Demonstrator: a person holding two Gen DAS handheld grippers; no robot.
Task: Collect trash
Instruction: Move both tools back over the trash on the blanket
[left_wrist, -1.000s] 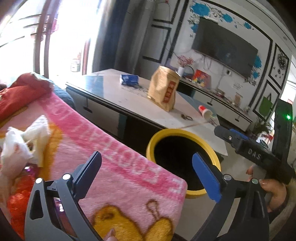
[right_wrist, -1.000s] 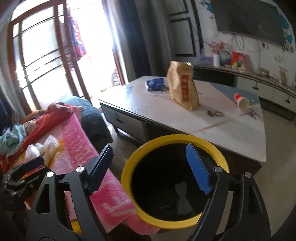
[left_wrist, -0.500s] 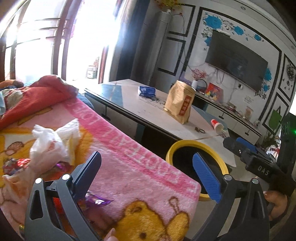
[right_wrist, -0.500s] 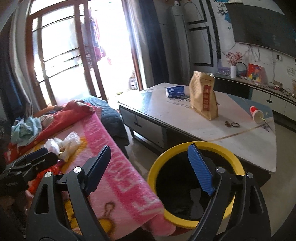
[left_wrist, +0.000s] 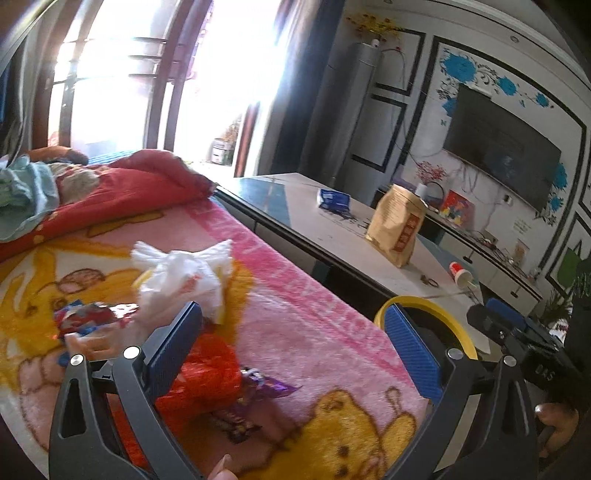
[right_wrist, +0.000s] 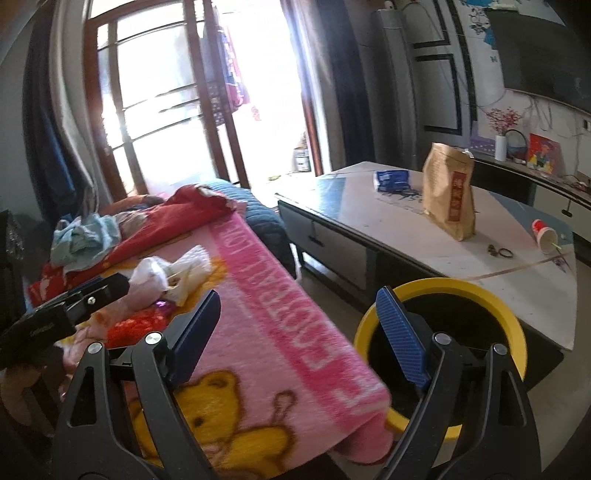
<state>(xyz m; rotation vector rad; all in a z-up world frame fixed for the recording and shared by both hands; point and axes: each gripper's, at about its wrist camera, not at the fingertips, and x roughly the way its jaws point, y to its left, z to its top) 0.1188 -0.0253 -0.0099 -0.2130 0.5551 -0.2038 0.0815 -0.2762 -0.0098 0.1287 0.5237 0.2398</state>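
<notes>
Left tongs (left_wrist: 291, 343) wide open, nothing held, aimed low over the blanket (left_wrist: 303, 314) at the trash pile; right tongs (right_wrist: 299, 332) also wide open and empty, sitting between blanket edge and bin (right_wrist: 480, 291). Looks like the reach-to-pick step. Trash: white bag (left_wrist: 184, 273), red wrapper (left_wrist: 207, 373), purple wrapper (left_wrist: 266, 386) on the blanket, just ahead of your left tongs. Next: drop left onto the red wrapper, pinch without catching the fleece, then carry to the bin beside the bed.
</notes>
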